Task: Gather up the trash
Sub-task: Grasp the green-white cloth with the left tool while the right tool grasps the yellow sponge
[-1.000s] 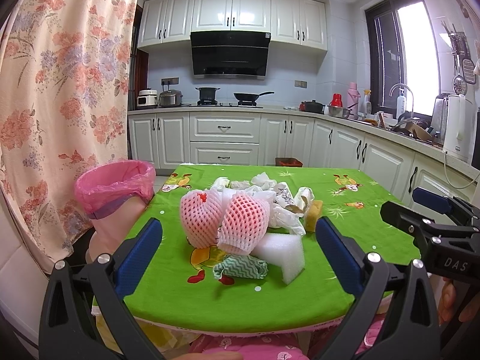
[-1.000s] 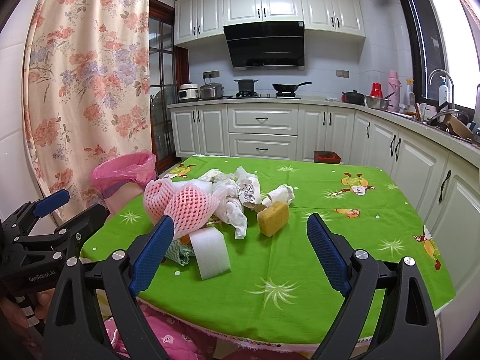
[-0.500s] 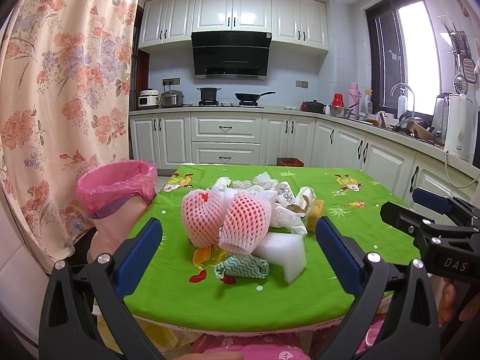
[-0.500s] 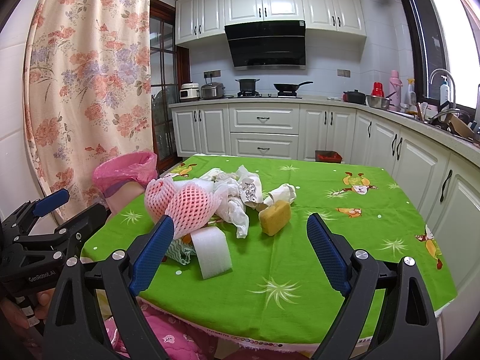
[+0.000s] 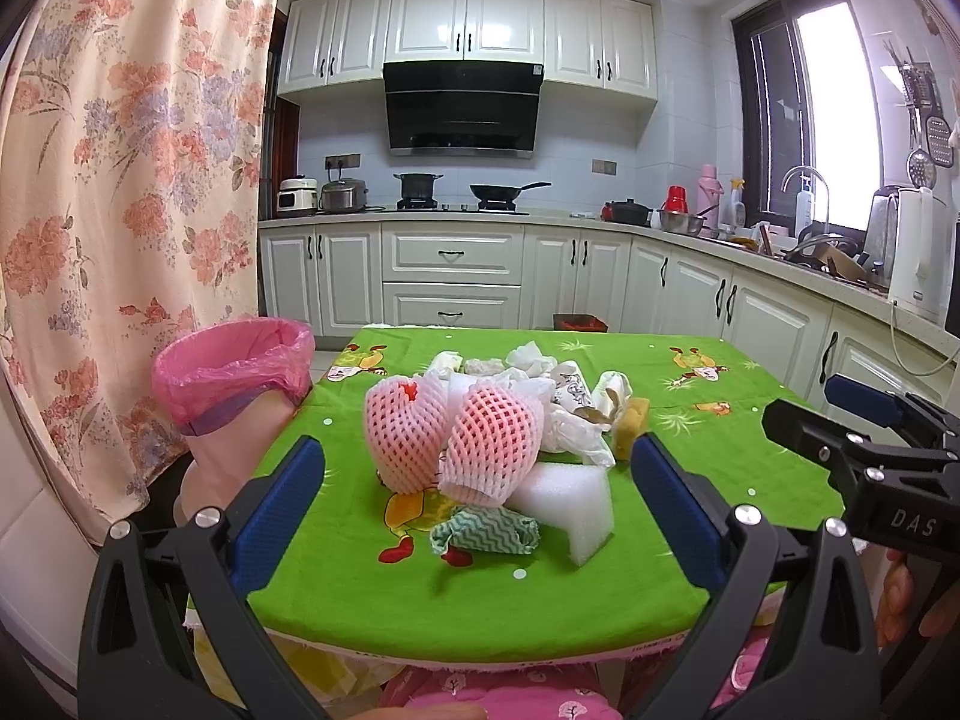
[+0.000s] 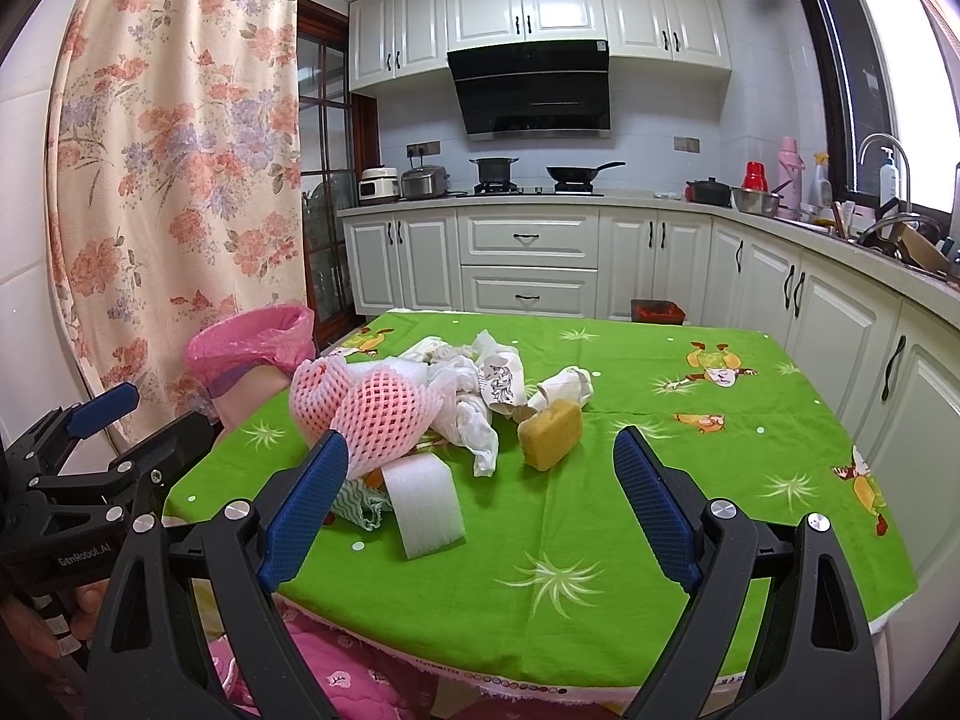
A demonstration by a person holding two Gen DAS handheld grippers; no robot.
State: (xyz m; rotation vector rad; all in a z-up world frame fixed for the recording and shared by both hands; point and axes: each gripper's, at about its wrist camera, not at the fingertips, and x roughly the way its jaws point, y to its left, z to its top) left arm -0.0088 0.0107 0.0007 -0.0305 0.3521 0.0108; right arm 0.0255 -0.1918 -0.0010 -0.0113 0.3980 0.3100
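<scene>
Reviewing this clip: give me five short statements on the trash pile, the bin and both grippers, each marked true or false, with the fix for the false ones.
1. The left gripper is open and holds nothing. True.
2. The right gripper is shut on the yellow sponge. False: it is open and empty, and the sponge lies on the table.
3. The bin has a pink bag liner. True.
4. The pink foam nets are inside the bin. False: they sit in the pile on the table.
5. The white foam block lies at the near side of the pile. True.
</scene>
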